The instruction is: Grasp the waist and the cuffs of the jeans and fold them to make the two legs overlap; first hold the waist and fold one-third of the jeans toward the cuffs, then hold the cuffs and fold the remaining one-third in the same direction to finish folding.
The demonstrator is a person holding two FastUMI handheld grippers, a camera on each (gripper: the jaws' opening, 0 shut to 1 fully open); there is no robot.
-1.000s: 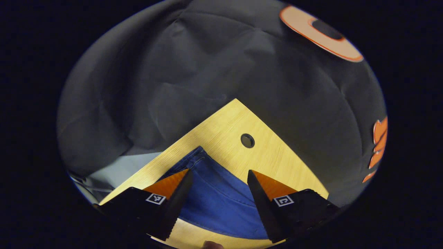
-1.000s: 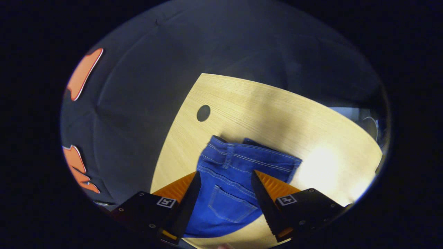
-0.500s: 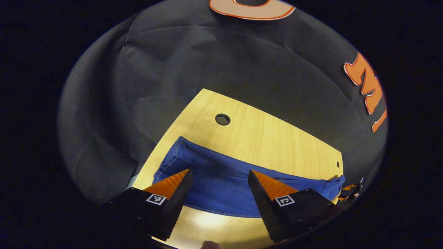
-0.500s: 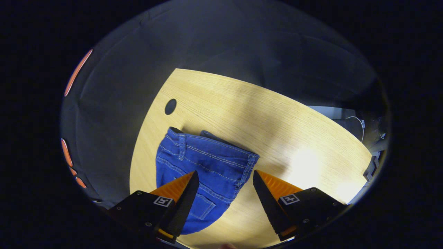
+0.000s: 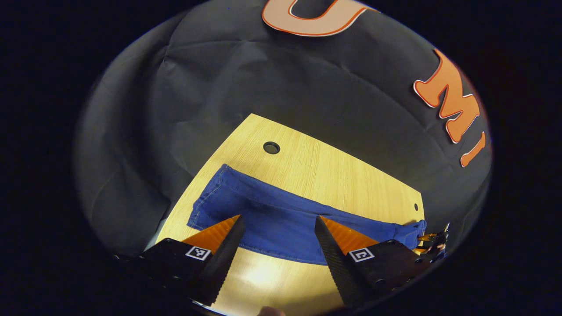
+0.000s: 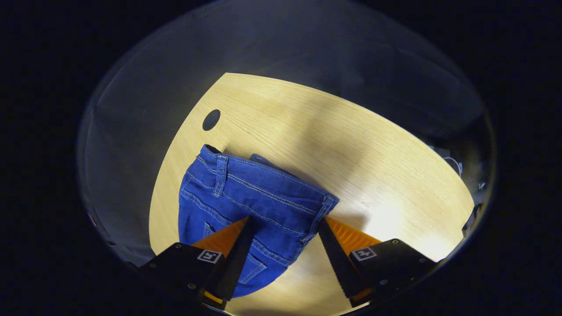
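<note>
on the wooden table (image 5: 333, 175) lies one pair of blue jeans (image 5: 281, 215), stretched flat in a long band. taken from the left, the left gripper view shows the cuff end of the jeans near the table's left edge, just below one round hole (image 5: 271, 147) in the tabletop, and the cloth running rightward to the table's far right edge, where a small second hole (image 5: 416, 206) sits close to the corner. the left gripper (image 5: 279, 228) hangs above the middle of the jeans with its two fingers spread wide, nothing between them, not touching the denim as far as can be seen.

over the same table (image 6: 351, 145) in the right gripper view, the waist of the jeans (image 6: 246, 193) lies toward the table's left side, just below one round hole (image 6: 211, 119); a belt loop and a back pocket show on it. the right gripper (image 6: 285, 228) is above the waistband, its two fingers spread apart on either side of the waist's corner, gripping nothing.
</note>
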